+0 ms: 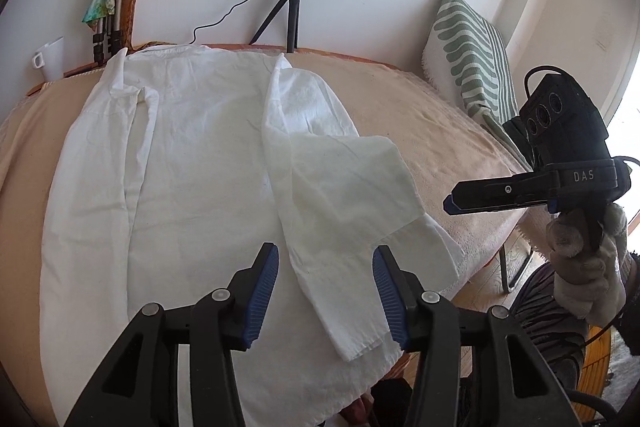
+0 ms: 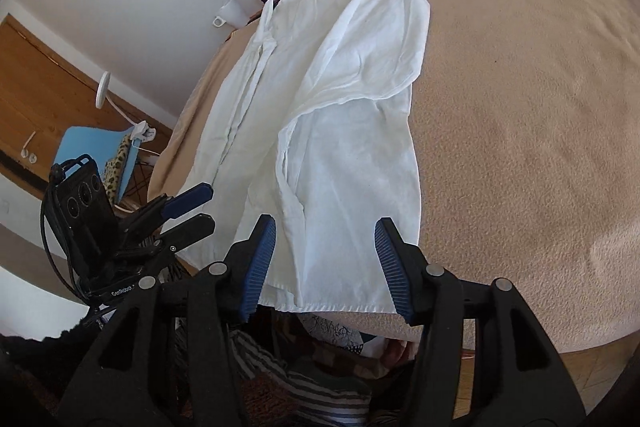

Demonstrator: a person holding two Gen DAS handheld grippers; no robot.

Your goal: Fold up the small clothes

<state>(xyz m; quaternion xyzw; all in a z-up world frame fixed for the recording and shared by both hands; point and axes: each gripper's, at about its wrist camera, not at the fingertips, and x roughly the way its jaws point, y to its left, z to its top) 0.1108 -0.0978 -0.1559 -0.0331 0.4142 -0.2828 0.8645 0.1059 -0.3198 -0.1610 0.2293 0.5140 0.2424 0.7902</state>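
Crumpled white cotton shirt (image 1: 192, 163) spread flat on beige fleece-covered table (image 1: 420, 131) — right side folded inward. Left gripper (image 1: 326, 291) jaws spread above shirt, pinching nothing. Right gripper (image 2: 326, 267) jaws spread too — empty; white ceramic mug (image 1: 50, 57) at far edge, contents unseen.

The left wrist camera is looking steeply down, close over the white shirt (image 1: 192, 163) toward the wall. The right wrist camera is looking down from the shirt's near right. Both are sharing the shirt, beige tabletop cover (image 2: 520, 115) and white mug (image 1: 50, 57).
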